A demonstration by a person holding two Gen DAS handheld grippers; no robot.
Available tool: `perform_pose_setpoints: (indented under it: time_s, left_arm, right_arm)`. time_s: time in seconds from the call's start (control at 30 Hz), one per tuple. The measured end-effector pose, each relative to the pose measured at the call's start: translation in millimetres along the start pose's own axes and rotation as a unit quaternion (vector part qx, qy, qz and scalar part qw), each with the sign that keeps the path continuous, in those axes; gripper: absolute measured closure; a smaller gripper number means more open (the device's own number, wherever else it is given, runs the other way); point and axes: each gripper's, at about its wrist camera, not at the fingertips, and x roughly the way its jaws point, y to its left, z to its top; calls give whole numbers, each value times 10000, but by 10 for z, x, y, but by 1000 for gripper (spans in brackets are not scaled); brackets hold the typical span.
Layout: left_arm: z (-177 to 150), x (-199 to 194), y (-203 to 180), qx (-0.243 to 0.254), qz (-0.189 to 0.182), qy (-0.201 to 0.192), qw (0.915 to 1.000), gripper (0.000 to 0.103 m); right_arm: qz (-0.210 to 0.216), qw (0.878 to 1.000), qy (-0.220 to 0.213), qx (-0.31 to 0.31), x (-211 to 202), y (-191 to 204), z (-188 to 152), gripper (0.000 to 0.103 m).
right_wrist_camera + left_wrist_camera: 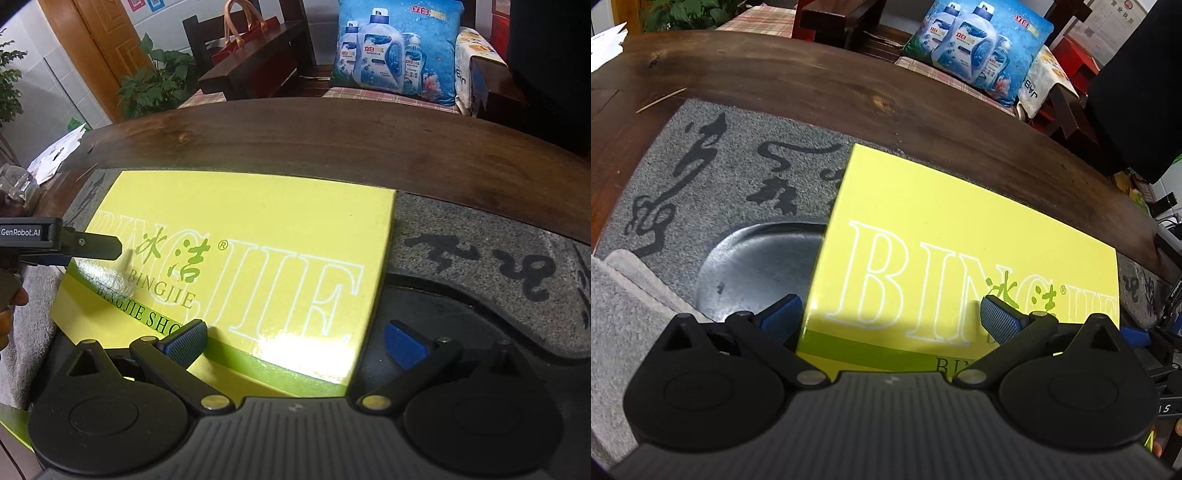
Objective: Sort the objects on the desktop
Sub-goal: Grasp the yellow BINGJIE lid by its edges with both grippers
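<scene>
A yellow-green box (942,229) printed BINGJIE lies flat on the grey stone tray (713,173), which sits on a dark wooden table (812,74). My left gripper (892,319) is open across the box's near-left corner, with one blue pad (783,317) off its left edge and the other over the lid. In the right wrist view the box (258,229) fills the middle. My right gripper (295,347) is open across its near-right corner, its right pad (404,349) over the dark tray recess. The left gripper (92,247) shows at the box's left side.
A folded grey towel (624,295) lies at the near left beside a dark oval hollow (757,266) in the tray. A thin stick (661,99) rests on the wood. Behind the table edge are a blue cushion (395,51), a bench, plants and a black object (1137,92).
</scene>
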Motion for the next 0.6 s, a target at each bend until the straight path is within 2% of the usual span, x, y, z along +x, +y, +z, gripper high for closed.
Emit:
perform_pose_setpoints:
  time_s: [0.6]
  left_arm:
    - [-59, 38, -8, -132, 12, 88, 9999, 0]
  right_arm:
    - [182, 9992, -43, 351, 84, -69, 28, 0]
